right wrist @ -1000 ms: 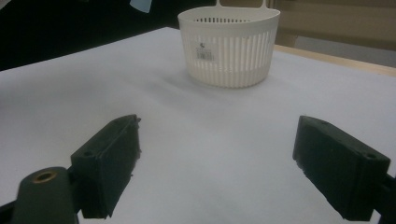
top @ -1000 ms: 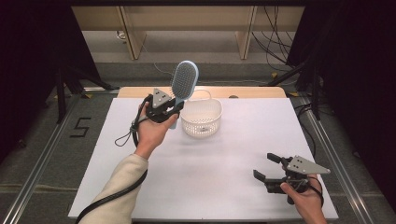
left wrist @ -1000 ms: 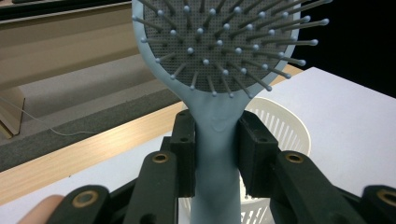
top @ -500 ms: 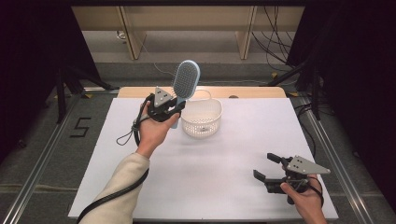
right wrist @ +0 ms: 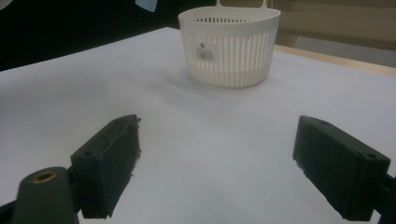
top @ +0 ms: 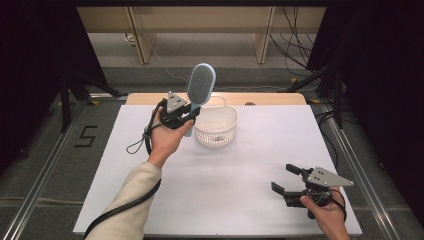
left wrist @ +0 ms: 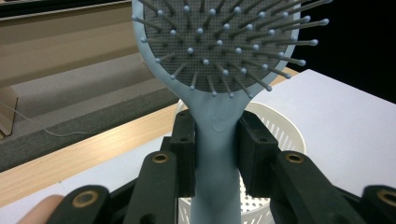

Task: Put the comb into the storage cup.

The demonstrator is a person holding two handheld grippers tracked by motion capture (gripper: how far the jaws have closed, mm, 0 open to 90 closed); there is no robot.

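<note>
L gripper (top: 187, 116) is clamping brush (top: 201, 83) handle upright beside basket (top: 216, 128) — R gripper (top: 286, 179) is resting w/ jaws apart, nothing between.

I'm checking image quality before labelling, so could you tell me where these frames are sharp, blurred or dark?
High view: table evenly lit, surroundings almost black. Left gripper view: brush bristles sharp, jaws at the bottom soft. Right gripper view: basket fairly crisp with a faint shadow, near jaws blurred.

Hairbrush (top: 201, 85) pale blue, grey pad – basket (top: 216, 127) white, slotted, maybe cream.
</note>
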